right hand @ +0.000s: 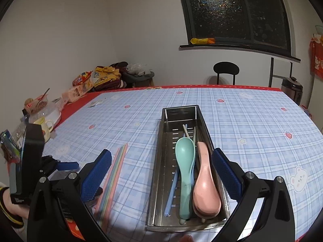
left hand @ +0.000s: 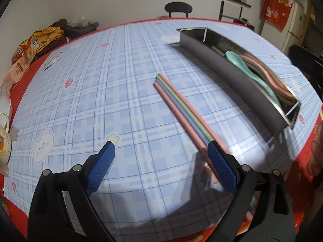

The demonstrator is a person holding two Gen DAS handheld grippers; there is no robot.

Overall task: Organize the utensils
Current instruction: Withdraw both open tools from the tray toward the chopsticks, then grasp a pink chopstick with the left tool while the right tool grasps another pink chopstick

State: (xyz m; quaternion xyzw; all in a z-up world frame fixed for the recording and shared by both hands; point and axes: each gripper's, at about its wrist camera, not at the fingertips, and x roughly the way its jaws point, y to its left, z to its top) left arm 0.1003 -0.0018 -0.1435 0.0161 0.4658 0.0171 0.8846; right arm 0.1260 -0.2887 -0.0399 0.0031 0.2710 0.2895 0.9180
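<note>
Several pastel chopsticks (left hand: 177,102), pink, blue and green, lie side by side on the blue plaid tablecloth (left hand: 101,92). My left gripper (left hand: 161,147) is open, low over the cloth, its right finger against the chopsticks' near part. A steel utensil tray (left hand: 222,68) lies right of them, holding a teal spoon (right hand: 184,161), a pink spoon (right hand: 205,189), a blue chopstick (right hand: 171,193) and other chopsticks. My right gripper (right hand: 161,157) is open and empty, hovering above the tray's (right hand: 161,181) near end. The loose chopsticks (right hand: 115,173) lie left of the tray.
Snack bags and clothes (right hand: 97,80) pile at the table's far left corner. A mug (right hand: 45,127) and a bowl (right hand: 53,113) stand on the left edge. Chairs (right hand: 226,70) stand behind the table; a rice cooker (right hand: 292,88) stands at the right.
</note>
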